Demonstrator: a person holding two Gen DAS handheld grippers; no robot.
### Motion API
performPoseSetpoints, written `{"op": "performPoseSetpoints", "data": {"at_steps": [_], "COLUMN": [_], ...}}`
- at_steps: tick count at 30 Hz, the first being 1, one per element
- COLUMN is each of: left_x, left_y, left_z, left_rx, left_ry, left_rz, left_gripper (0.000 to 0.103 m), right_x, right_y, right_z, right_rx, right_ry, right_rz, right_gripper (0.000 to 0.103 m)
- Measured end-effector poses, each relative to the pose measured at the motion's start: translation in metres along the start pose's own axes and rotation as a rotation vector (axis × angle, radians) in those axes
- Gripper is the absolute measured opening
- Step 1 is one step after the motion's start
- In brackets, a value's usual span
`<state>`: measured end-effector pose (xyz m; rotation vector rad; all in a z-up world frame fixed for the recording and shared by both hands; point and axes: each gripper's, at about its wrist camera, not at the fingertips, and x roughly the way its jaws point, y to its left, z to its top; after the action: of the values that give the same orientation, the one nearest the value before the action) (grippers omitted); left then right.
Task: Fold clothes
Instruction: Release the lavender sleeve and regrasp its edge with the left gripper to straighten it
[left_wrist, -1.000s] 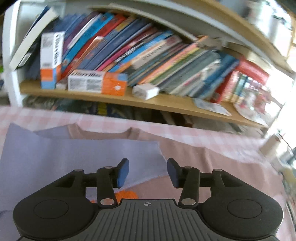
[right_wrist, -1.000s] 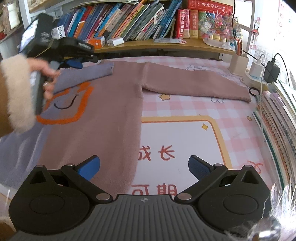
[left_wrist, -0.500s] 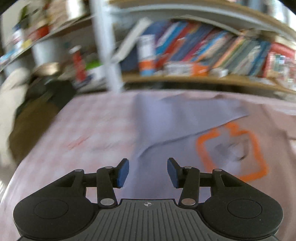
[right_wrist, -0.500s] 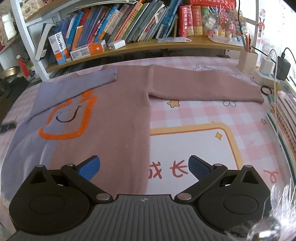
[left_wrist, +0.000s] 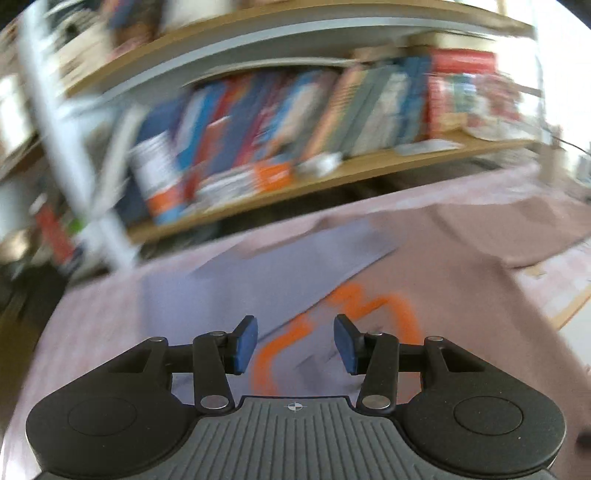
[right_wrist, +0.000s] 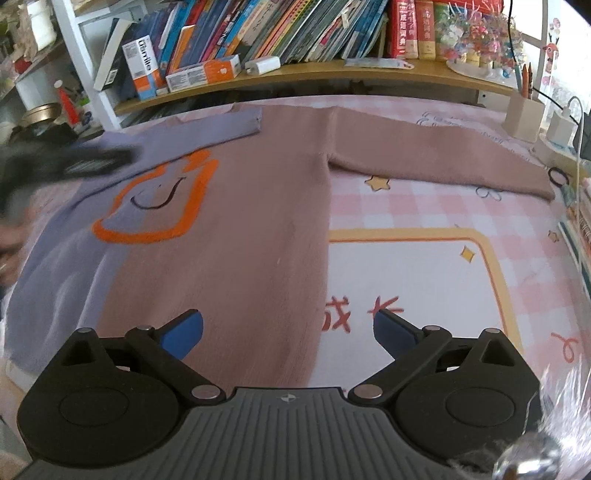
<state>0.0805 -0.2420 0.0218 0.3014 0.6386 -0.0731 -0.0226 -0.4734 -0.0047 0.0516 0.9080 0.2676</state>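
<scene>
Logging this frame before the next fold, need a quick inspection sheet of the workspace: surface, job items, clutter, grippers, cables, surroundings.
Surface: pink checked table cover with a yellow-bordered white panel.
Job's things: sweater, mauve and lavender with an orange outline face, lying flat; lavender sleeve folded across the chest, mauve sleeve stretched out sideways.
Clutter: pen holder, black hair tie, stacked books at the right edge.
Grippers: left gripper open over the sweater's orange outline, view blurred; right gripper wide open above the hem, fingers empty.
Cables: charger with a white lead at the far right.
Surroundings: bookshelf full of books and boxes behind the table.
</scene>
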Motion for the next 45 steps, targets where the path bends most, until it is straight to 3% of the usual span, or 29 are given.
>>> {"op": "performPoseSetpoints", "data": {"at_steps": [4,7,11,14,17,20,21,26,29,32,37,45], "left_x": [0.027,0.046,0.076,0.099,0.118,0.127,0.129,0.138,0.132,0.106,0.061,0.086], "left_y": [-0.043,-0.065,-0.082,-0.092,-0.100,-0.103,-0.102,-0.089,-0.077,-0.066,-0.068,-0.086], "left_z": [0.021,0.028,0.036,0.039,0.041,0.041,0.042,0.042,0.045,0.053,0.051,0.028], "left_rx": [0.078,0.125,0.163,0.183,0.208,0.227,0.230,0.216,0.188,0.131,0.114,0.179], "left_ry": [-0.060,-0.084,-0.064,-0.032,0.008,0.026,0.033,0.076,0.054,-0.028,-0.114,0.012], "left_rz": [-0.022,-0.024,-0.029,-0.015,0.016,0.067,0.079,0.117,0.105,0.098,0.014,-0.068], "left_gripper": [0.046,0.046,0.045,0.044,0.036,0.035,0.034,0.003,0.003,0.003,0.003,0.004], "right_x": [-0.003,-0.005,-0.005,-0.003,-0.001,0.001,0.001,0.003,0.003,0.004,0.004,0.003], "right_y": [-0.002,-0.006,-0.012,-0.016,-0.020,-0.026,-0.029,-0.035,-0.035,-0.036,-0.036,-0.030], "right_z": [-0.006,-0.008,-0.006,-0.006,-0.008,-0.009,-0.009,-0.008,-0.008,-0.007,-0.006,-0.005], "right_rx": [-0.004,0.004,0.023,0.036,0.045,0.061,0.070,0.085,0.084,0.087,0.091,0.071], "right_ry": [-0.005,-0.010,-0.005,0.004,0.017,0.025,0.026,0.022,0.022,0.020,0.023,0.027], "right_rz": [0.017,0.045,0.070,0.077,0.075,0.064,0.059,0.057,0.064,0.068,0.075,0.084], "right_gripper": [0.098,0.091,0.083,0.082,0.082,0.082,0.082,0.083,0.082,0.081,0.081,0.081]}}
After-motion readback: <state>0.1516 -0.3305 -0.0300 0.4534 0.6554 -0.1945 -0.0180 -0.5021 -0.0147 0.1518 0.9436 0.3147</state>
